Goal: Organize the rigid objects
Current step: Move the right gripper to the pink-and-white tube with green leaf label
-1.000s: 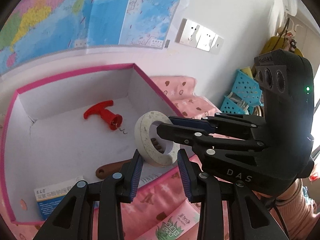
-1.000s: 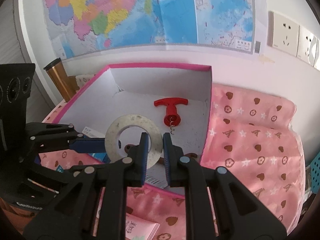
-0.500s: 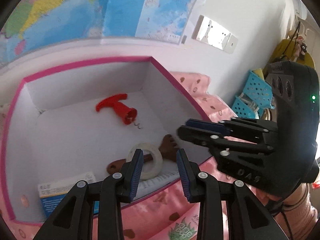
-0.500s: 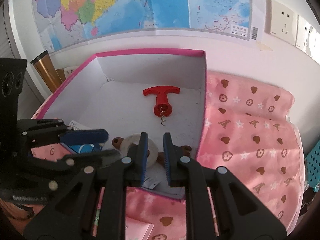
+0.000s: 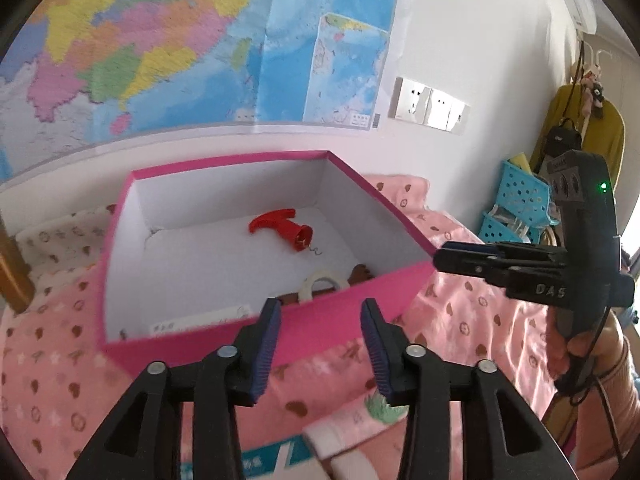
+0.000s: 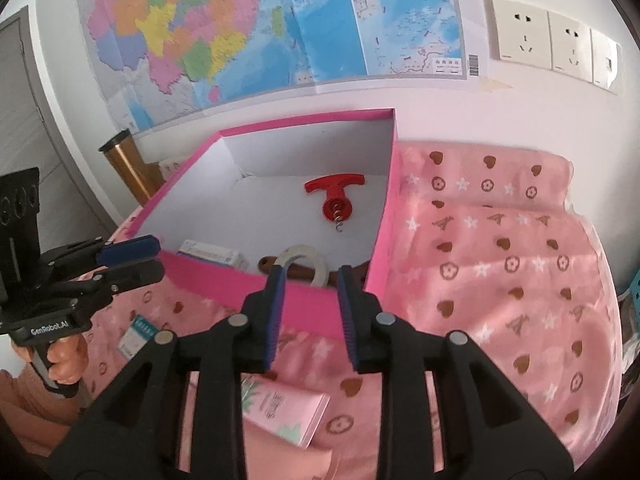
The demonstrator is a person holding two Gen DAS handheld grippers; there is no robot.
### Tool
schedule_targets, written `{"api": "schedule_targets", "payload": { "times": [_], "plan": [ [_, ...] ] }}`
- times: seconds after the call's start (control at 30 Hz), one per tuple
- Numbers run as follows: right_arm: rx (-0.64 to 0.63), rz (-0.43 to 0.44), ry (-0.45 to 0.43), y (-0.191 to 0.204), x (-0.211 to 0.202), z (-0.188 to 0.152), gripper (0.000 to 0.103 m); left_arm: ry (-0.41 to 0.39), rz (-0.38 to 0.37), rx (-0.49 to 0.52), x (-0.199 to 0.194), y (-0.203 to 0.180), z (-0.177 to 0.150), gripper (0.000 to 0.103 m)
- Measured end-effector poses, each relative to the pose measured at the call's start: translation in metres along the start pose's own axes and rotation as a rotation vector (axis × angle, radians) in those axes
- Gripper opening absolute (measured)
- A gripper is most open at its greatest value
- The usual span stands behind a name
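Observation:
A pink box point(image 5: 256, 332) with a white inside stands on the pink cloth; it also shows in the right wrist view point(image 6: 224, 284). In it lie a red corkscrew point(image 5: 288, 229) point(image 6: 335, 199), a white tape ring point(image 5: 322, 282) point(image 6: 306, 262) on a brown wooden piece point(image 6: 266, 265), and a small carton point(image 6: 210, 255). My left gripper point(image 5: 320, 350) is open and empty in front of the box. My right gripper point(image 6: 310, 314) is open and empty, just before the box's near wall.
A pink packet point(image 6: 284, 414) and a blue-white carton point(image 6: 136, 334) lie on the cloth near me. A gold flask point(image 6: 132, 168) stands left of the box. Blue baskets point(image 5: 516, 208) stand at the right. A wall with maps is behind.
The right gripper let the tape ring go into the box and opened. Both grippers pulled back from the box toward me.

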State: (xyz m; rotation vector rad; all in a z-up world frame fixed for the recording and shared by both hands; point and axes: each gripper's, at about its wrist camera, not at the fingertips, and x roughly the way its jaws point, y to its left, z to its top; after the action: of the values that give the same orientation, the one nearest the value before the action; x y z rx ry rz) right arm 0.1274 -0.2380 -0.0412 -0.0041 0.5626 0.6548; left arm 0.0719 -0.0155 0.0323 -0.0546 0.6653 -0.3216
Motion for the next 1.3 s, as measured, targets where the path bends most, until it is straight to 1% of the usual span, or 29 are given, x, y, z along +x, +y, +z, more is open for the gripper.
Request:
{"api": "schedule_targets", "payload": {
  "times": [0.03,0.1,0.33,0.5,0.6,0.83,0.9,0.97,1.3],
  "plan": [
    [0.002,0.009,0.000,0.002,-0.003,-0.006,0.032,0.000,0.006,0.001,-0.003,0.001,-0.004,0.045],
    [0.011,0.027,0.009,0.003,-0.005,-0.014,0.041,0.011,0.007,-0.003,-0.006,0.001,-0.011,0.045],
    [0.073,0.058,0.095,-0.001,0.009,-0.056,0.042,0.095,0.024,-0.007,-0.001,0.002,-0.044,0.045],
    [0.127,0.070,0.136,-0.006,0.016,-0.077,0.042,0.138,0.005,-0.030,0.001,0.005,-0.062,0.045],
    [0.129,0.069,0.146,-0.005,0.017,-0.083,0.042,0.155,-0.016,-0.049,0.000,0.006,-0.070,0.045],
    [0.169,0.066,0.182,-0.011,0.025,-0.097,0.044,0.202,-0.053,-0.052,0.009,-0.003,-0.084,0.045],
    [0.178,0.064,0.188,-0.013,0.026,-0.100,0.045,0.211,-0.070,-0.056,0.010,-0.004,-0.085,0.045],
    [0.186,0.059,0.189,-0.016,0.027,-0.102,0.049,0.215,-0.071,-0.058,0.011,-0.004,-0.084,0.045],
    [0.185,0.086,0.192,-0.011,0.035,-0.102,0.049,0.245,-0.101,-0.087,0.024,-0.002,-0.083,0.045]
  ]
}}
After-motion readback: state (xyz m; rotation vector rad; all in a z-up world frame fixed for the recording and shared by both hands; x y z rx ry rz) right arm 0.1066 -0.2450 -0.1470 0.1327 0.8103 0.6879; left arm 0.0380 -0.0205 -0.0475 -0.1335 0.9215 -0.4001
